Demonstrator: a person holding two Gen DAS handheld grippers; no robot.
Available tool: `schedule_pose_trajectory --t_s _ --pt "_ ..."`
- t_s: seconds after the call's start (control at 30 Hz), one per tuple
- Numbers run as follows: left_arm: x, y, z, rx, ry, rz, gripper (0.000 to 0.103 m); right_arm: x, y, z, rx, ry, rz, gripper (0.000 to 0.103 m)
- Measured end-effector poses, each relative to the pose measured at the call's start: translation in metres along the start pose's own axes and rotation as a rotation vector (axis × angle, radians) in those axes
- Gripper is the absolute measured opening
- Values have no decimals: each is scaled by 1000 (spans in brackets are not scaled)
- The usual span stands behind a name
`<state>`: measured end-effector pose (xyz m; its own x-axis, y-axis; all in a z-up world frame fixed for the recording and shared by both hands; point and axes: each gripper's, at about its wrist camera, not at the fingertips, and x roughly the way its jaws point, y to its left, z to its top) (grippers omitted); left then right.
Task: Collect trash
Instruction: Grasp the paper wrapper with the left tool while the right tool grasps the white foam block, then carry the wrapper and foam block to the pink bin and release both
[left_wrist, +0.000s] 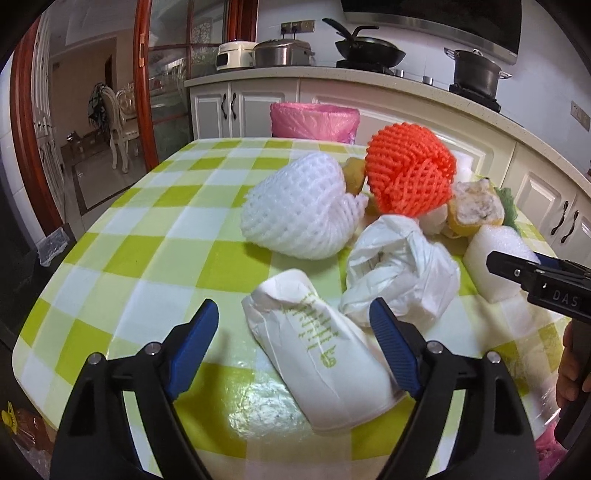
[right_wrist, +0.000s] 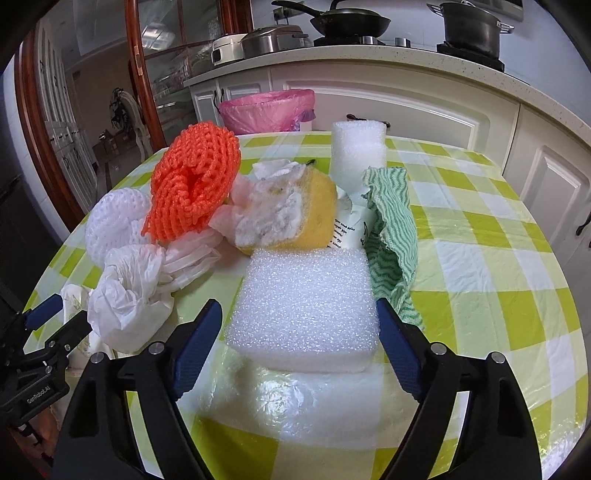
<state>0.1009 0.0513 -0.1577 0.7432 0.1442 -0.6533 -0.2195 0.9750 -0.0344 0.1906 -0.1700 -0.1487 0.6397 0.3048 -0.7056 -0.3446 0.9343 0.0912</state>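
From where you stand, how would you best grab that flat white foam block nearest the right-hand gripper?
Take the foam block across its two side faces, coming in low from the near edge. It lies flat on the table, and its sides are straight and parallel. The right gripper already straddles it, jaws open, pads not pressing. Its soft foam should probably give a little when squeezed.

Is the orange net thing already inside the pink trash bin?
No, the orange net lies on the checked table, in front of the pink-lined bin.
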Motion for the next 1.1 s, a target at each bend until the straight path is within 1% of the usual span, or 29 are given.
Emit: schedule_pose_trajectory --t_s 0.1,0.17,0.23,0.27,0.33,0.37,0.4,0.43,0.47,0.53,0.6,0.63,0.87,1.0,1.1 --pt "1 0 -2 -3 8 -1 79 2 -3 -2 6 11 0 70" --pt "1 -2 -3 3 9 -7 75 2 -4 -3 7 8 3 69" --pt "0 -5 -5 9 10 -21 66 1 -3 -5 -3 2 0 68" --pt "0 -6 -6 12 9 -31 64 1 -3 -5 -8 -3 -2 68" --pt "-2 -8 -7 19 3 -43 56 -2 -3 -7 -8 -15 3 67" --pt "-3 -9 -7 22 -1 -45 54 -4 -3 -8 -8 -23 6 67" --pt "-5 -9 -7 23 -8 -45 48 -7 -3 -8 -9 -33 8 67" --pt "-6 -9 -7 21 -13 -44 39 -10 -2 -9 -10 -42 11 67" --pt "-7 -8 -6 18 -16 -44 37 -12 -2 -8 -10 -50 15 67" --pt "-9 -5 -5 6 -24 -49 29 -18 -2 -7 -13 -69 23 67" --pt "-13 -4 -3 1 -34 -50 25 -24 0 -5 -20 -85 29 67" --pt "-15 -3 -2 1 -40 -51 23 -28 1 -5 -25 -97 32 67" --pt "-31 -2 3 -4 -91 -55 22 -45 6 -1 -36 -141 45 67" --pt "-43 0 13 -7 -130 -47 22 -54 8 3 -39 -167 51 67" --pt "-52 0 24 0 -165 -42 22 -64 11 12 -49 -202 62 67"
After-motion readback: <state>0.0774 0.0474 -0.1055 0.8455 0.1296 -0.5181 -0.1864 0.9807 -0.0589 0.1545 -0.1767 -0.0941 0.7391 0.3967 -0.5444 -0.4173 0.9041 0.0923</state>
